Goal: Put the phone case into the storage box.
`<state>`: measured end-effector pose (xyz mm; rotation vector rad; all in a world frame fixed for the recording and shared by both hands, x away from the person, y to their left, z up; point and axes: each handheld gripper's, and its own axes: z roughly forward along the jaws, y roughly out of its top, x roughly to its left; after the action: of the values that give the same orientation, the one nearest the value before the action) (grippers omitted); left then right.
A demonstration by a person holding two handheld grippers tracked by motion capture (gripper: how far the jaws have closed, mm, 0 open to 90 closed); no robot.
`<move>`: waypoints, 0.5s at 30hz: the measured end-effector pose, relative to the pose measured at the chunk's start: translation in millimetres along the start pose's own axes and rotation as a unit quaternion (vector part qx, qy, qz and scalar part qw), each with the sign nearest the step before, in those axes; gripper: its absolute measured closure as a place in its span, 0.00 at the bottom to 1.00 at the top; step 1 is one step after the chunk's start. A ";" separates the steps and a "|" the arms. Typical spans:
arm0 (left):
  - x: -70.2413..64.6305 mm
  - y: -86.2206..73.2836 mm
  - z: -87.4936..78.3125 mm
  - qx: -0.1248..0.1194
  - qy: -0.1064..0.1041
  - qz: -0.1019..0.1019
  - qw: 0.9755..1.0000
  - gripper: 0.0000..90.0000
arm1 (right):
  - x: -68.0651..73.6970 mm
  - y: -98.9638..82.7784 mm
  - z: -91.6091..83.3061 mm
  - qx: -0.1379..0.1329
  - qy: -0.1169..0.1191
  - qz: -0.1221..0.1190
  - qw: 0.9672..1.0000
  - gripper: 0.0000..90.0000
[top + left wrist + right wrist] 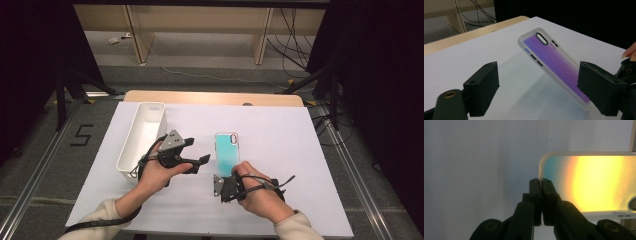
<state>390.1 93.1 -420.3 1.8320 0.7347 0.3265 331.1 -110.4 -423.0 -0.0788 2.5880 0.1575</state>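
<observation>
My right gripper (541, 181) pinches the phone case (227, 152) by its near edge (lifted mid-surface); left gripper (196, 152) gapes beside it. That thin hold could slip.

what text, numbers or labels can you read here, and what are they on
"5" – black numeral marked on the grey floor, left of the table.
No readable text on the phone case, the white bin or either gripper.
</observation>
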 end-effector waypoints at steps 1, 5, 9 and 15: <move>-0.3 0.0 2.7 0.002 -0.002 -0.004 1.000 0.19 | 0.3 0.2 -0.1 0.000 0.000 0.002 1.000 0.99; -0.5 0.4 10.7 0.009 0.002 -0.011 1.000 0.21 | 0.2 0.7 0.0 0.002 0.001 -0.002 1.000 0.99; -0.9 1.1 13.8 0.006 0.004 -0.016 1.000 0.23 | 1.5 1.7 0.5 -0.002 -0.004 -0.002 1.000 0.99; -0.6 1.8 19.7 0.010 -0.006 -0.026 1.000 0.26 | 2.5 3.5 0.2 0.000 -0.007 -0.007 1.000 0.99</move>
<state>400.9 77.5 -426.1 1.8290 0.7785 0.2744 328.7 -106.9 -424.2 -0.0962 2.5728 0.1513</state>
